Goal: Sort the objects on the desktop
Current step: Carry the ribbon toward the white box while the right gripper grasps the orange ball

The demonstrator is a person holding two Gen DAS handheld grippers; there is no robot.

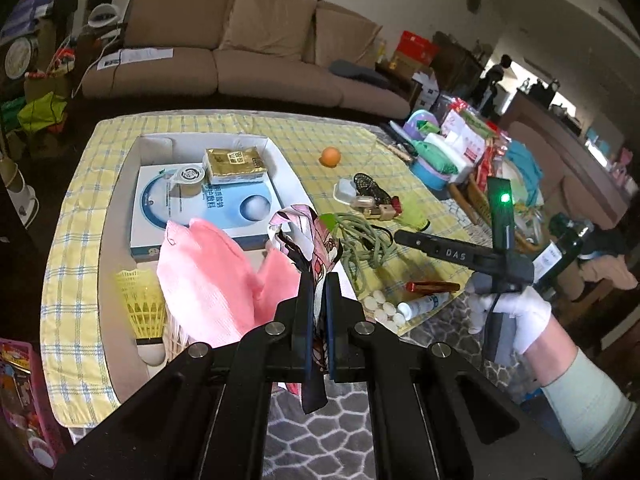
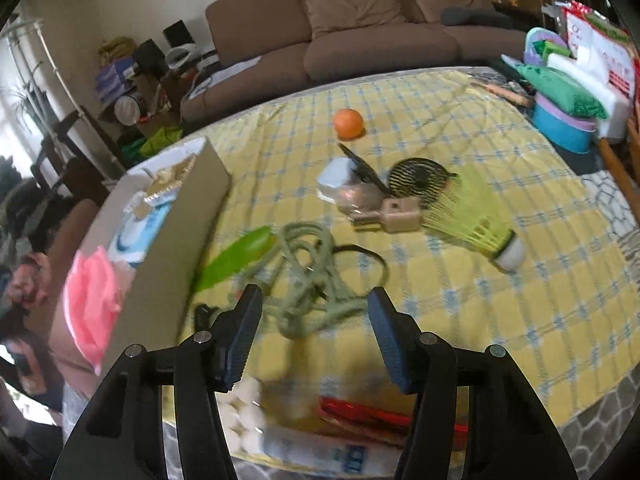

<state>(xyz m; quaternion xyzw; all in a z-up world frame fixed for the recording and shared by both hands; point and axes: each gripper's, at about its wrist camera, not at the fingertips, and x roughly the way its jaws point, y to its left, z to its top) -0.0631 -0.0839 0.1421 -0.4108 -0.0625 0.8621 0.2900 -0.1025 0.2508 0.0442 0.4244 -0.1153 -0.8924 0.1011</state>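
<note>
brown sofa cushions (image 1: 256,24) fill the back of the room, and in front of them a yellow checked tablecloth (image 1: 304,136) covers the low table i'm working over. on the cloth's near left sits a shallow white box (image 1: 276,152), which i judge is the collecting place, since flat things are already stacked in it: a blue-and-white carton (image 1: 208,208), a gold packet (image 1: 234,164) and a roll of tape (image 1: 188,178) on top.

my left gripper (image 1: 319,312) has its jaws pressed together on a patterned silk scarf (image 1: 308,236), a dark tail of it hanging below the pads. the scarf is held up over the box's near edge, just beside a pink towel (image 1: 208,276) draped there, so i'd guess soft fabrics are being grouped at that end. a yellow shuttlecock (image 1: 144,304) stands by the towel.

my right gripper (image 2: 314,336) has its jaws spread wide, empty, hovering low above a tangle of green cord (image 2: 308,276) with a green handle (image 2: 236,256) near the box wall. that framing suggests the cord is the next pick. it's loose and looped, so i'd expect it to trail and snag if grabbed by one strand.

farther out lie an orange ball (image 2: 349,123), a second shuttlecock (image 2: 476,220) and a small clear case (image 2: 344,188); at the near edge, a red pen-like object (image 2: 360,412) and white discs (image 2: 244,400), blurred.
</note>
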